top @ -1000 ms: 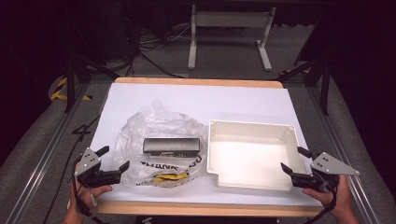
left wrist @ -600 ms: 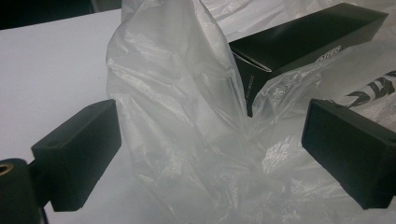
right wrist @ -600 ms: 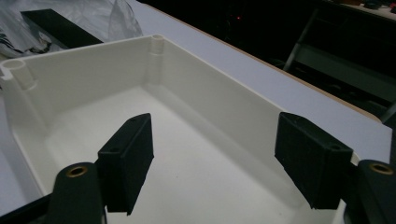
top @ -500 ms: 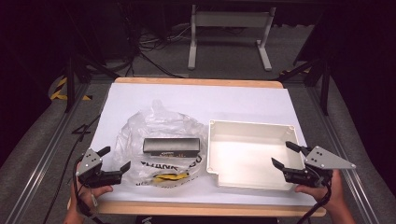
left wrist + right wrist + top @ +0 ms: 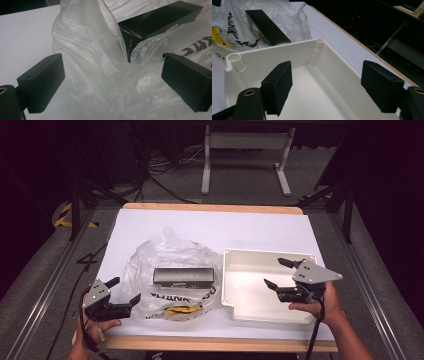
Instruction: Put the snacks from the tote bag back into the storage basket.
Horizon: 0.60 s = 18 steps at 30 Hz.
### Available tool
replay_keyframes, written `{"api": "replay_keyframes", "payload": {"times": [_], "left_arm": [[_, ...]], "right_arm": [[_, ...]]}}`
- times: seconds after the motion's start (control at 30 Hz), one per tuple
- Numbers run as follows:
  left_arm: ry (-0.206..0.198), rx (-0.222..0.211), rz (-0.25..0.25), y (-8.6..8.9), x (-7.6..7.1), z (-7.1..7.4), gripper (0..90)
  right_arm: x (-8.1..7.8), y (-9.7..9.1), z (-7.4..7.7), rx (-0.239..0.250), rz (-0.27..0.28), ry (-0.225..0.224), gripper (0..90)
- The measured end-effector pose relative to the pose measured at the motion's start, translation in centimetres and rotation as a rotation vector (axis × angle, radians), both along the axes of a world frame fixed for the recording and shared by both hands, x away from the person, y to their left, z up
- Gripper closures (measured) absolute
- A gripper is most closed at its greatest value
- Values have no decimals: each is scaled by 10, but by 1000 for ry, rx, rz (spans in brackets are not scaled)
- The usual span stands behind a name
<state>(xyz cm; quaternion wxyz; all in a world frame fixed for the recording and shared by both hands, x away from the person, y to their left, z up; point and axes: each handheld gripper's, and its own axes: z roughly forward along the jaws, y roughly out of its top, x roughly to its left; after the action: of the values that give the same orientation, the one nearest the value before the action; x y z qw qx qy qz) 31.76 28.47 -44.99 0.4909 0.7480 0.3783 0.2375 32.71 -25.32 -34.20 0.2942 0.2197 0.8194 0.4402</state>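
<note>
— What did we count, biggest first?

— One table [image 5: 210, 222] with a white top. On it we saw one white tray [image 5: 240, 297] at the right, open-topped with round posts in its corners, and one crumpled clear plastic bag [image 5: 170, 252] left of the middle, its edge just beside the tray's left wall.

— And the bag's contents?

— One long dark box [image 5: 183, 276] lay flat inside it, level across the table. Black lettering and a yellow patch showed on the bag's near side.

— How many grippers did we have?

— Two, one in each hand. The left gripper [image 5: 124, 291] sat at the bag's near-left edge, jaws spread wide — released. In the left gripper view the bag's film bulged up between its pads [image 5: 41, 82], but we couldn't tell whether they touched it. The right gripper [image 5: 280, 273] hovered over the tray's right half, jaws apart with nothing between them — also released.
</note>
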Motion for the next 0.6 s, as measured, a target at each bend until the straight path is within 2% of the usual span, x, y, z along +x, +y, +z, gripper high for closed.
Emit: {"api": "replay_keyframes", "payload": {"times": [0.07,0.1,0.17,0.23,0.3,0.6], "left_arm": [[2,-2,-2,0,0,0,56],[3,6,-4,0,0,0,56],[4,6,-5,0,0,0,56],[6,3,-6,-1,1,0,56],[6,6,-4,-1,1,-1,56],[11,13,-11,-3,0,0,56]], "right_arm": [[8,7,1,1,17,13,271],[15,14,1,1,51,44,271],[17,17,1,3,54,45,271],[25,25,1,-13,77,66,270],[31,32,0,-24,85,63,271],[54,65,9,-78,195,91,293]]}}
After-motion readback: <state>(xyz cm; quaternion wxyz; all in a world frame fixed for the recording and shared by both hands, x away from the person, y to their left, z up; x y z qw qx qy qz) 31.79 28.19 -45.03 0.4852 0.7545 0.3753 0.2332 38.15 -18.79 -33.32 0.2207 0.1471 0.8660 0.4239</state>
